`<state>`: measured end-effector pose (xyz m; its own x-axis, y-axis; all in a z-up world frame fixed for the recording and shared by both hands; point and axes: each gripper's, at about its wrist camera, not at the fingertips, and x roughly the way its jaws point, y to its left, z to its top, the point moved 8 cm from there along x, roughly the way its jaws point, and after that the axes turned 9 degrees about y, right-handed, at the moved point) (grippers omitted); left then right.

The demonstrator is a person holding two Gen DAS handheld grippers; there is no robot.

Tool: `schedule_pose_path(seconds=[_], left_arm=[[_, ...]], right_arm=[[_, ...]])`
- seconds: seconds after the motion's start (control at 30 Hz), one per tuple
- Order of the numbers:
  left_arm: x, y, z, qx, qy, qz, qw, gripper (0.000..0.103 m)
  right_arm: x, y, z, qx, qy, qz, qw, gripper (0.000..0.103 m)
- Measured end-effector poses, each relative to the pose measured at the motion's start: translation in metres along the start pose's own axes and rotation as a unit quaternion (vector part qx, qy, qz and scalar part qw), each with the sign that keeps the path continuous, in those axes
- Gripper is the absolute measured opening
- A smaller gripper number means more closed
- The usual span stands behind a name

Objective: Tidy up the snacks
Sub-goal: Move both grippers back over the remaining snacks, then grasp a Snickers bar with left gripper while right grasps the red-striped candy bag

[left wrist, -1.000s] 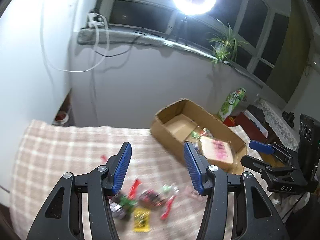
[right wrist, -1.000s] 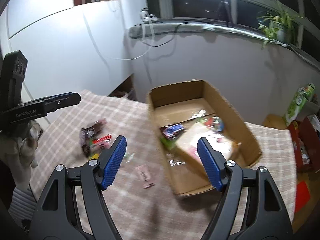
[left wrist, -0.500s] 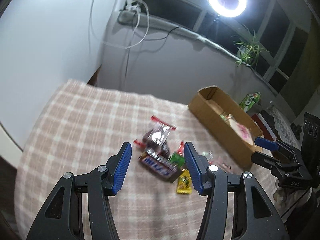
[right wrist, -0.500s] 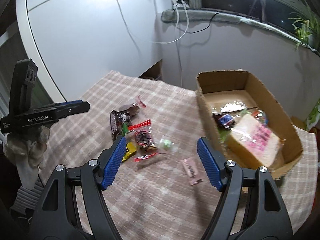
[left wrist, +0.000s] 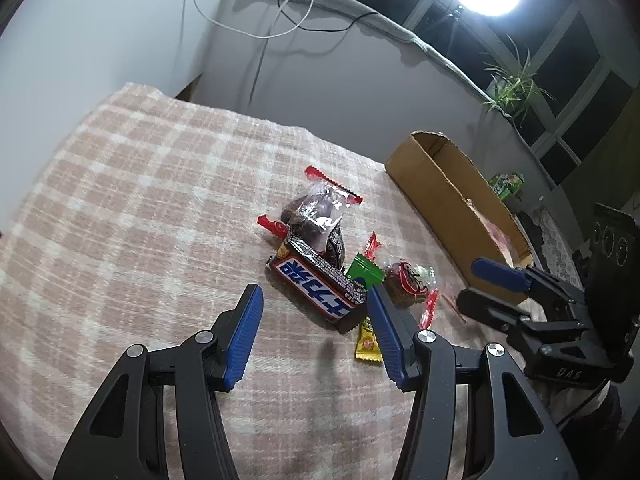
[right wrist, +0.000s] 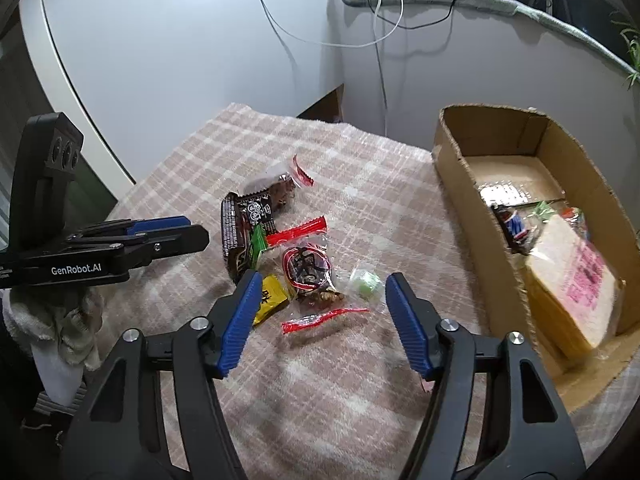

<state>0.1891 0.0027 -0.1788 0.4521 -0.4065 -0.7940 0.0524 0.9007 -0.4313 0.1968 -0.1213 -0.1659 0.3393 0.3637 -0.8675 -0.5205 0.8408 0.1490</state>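
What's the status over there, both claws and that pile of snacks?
Left gripper open, empty. Right gripper empty, jaws closing over loose wrapped snacks on checked cloth. Brown cardboard box partly filled. Nothing in the way.

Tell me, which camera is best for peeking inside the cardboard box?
The right wrist view. It looks down into the cardboard box, so you can see the wrapped bread and small packets on its floor. The left wrist view shows mostly the box's outer side wall from a low angle, with only a sliver of what is inside.
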Motion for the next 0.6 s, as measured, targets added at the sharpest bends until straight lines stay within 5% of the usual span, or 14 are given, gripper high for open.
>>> schedule_pose_path(seconds=[0.6], left_arm=[[0.030, 0.003, 0.010, -0.004, 0.010, 0.033, 0.9994, 0.053]], right_arm=[[0.035, 0.001, 0.008, 0.000, 0.029, 0.012, 1.000, 0.053]])
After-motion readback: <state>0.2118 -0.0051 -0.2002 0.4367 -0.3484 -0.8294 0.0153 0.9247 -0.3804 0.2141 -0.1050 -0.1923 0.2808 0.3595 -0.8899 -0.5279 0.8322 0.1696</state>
